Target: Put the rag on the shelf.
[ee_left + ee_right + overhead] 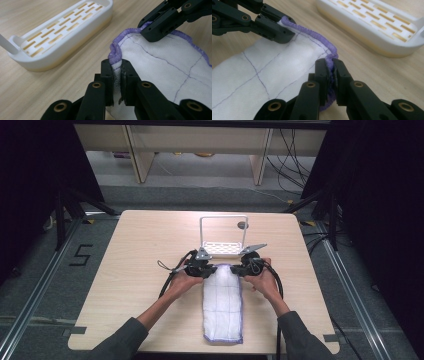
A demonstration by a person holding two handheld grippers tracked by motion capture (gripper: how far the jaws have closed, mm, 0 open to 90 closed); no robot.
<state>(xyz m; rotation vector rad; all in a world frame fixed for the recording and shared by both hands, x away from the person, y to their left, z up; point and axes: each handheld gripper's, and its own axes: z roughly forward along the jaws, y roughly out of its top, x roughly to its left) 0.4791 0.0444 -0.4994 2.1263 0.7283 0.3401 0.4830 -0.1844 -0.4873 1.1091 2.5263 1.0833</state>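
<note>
White cloth (222, 306) (purple-hemmed, folded long) lies flat at the table's (135, 270) near middle, its far corners pinched in the closed jaws of the left gripper (210, 268) and right gripper (239, 269), just short of a white rack (223, 248).

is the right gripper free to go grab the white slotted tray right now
Probably not yet: the right gripper is shut on the cloth's purple-edged corner. The tray lies close ahead with bare table between, so releasing the cloth would free it.

High view overhead, facing fwd/down, both gripper views close-up, sharing cloth (160, 62) edge
</note>
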